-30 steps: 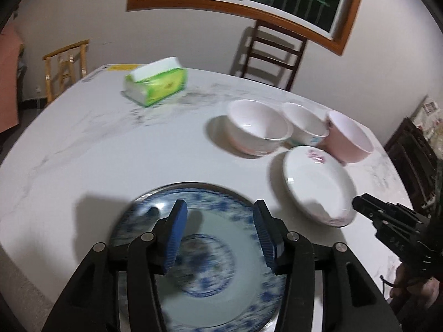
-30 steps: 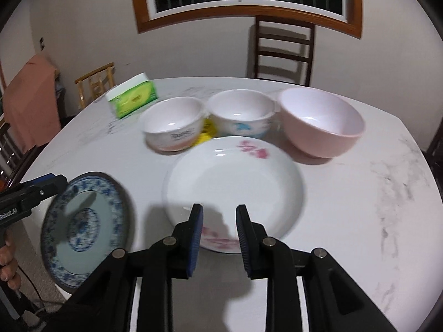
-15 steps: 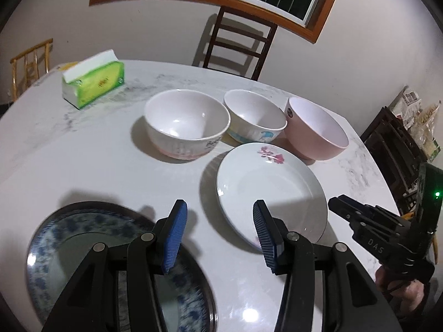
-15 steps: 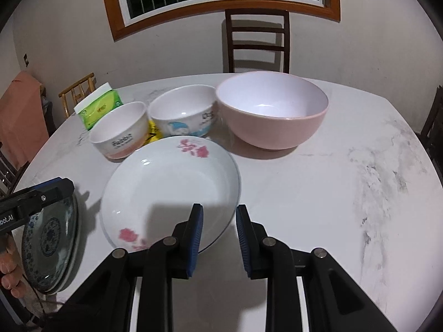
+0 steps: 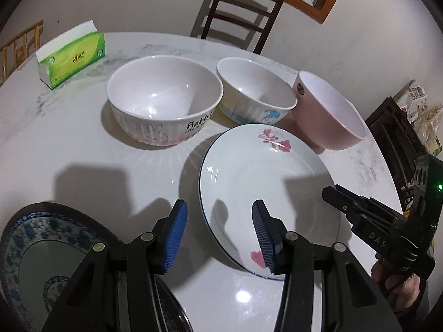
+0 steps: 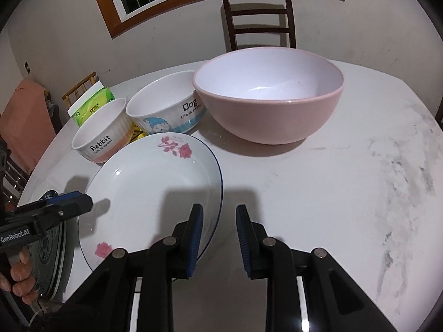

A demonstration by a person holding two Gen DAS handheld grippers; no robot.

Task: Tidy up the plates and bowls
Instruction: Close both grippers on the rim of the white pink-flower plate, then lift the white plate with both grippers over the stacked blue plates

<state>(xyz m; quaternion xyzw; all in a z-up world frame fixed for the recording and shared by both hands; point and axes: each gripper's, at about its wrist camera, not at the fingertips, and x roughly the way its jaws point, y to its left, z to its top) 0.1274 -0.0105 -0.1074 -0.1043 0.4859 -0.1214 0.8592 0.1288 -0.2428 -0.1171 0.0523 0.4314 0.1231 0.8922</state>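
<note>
Three empty bowls — a white ribbed "Rabbit" bowl (image 5: 163,105), a white "Dog" bowl (image 5: 254,94) and a large pink plastic bowl (image 6: 268,94) — stood beyond the bare rose-printed white plate (image 5: 263,191); the left gripper (image 5: 218,238) gaped half-open, the right gripper (image 6: 218,243) narrow, both holding nothing.

A white rose-printed plate (image 5: 265,182) lies flat ahead of both grippers; three upright bowls (image 6: 268,96) stand beyond it, a blue-patterned plate (image 5: 36,251) lower left.

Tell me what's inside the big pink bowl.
Nothing: the pink bowl shows a bare white interior down to its bottom in the right wrist view. Its near inner wall is hidden by the rim, so anything tucked there can't be seen.
</note>
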